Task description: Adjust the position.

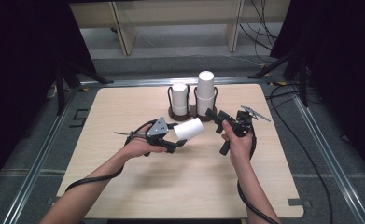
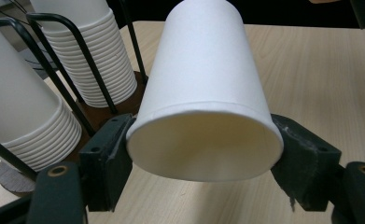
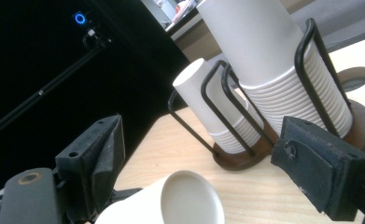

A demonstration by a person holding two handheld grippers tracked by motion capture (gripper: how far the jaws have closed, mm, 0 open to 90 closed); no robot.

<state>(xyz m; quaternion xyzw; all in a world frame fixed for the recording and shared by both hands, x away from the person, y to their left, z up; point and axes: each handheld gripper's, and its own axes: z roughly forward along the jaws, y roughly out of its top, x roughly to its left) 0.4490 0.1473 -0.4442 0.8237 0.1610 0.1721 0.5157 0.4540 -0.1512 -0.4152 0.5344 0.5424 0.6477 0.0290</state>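
Two wire racks point(image 1: 192, 112) on dark round bases sit at the table's point(image 1: 124, 186) far edge, side by side. Each holds one stack of white paper cups, upside down, so 2 stacks total. Right stack point(image 1: 205, 93) is taller, left stack point(image 1: 179, 98) shorter. Can't count cups per stack; rims too tightly nested.

One loose cup point(image 1: 189, 129) is just in front of the racks, lifted off the table & lying on its side, closed bottom aimed toward the right gripper point(image 1: 211, 113). Left gripper point(image 1: 178, 137) pinches it at the rim end: in the left gripper view its pads point(image 2: 108, 154) press both sides of the cup point(image 2: 203, 98) near the open mouth, nothing inside it.

Right gripper sits just right of that cup, in front of the taller stack, jaws spread wide w/ nothing between them; in the right gripper view the cup's bottom point(image 3: 189, 198) shows low between the jaws, not touched, racks point(image 3: 264, 107) beyond.

2 grippers, 2 racks, 2 stacks, 1 loose cup.
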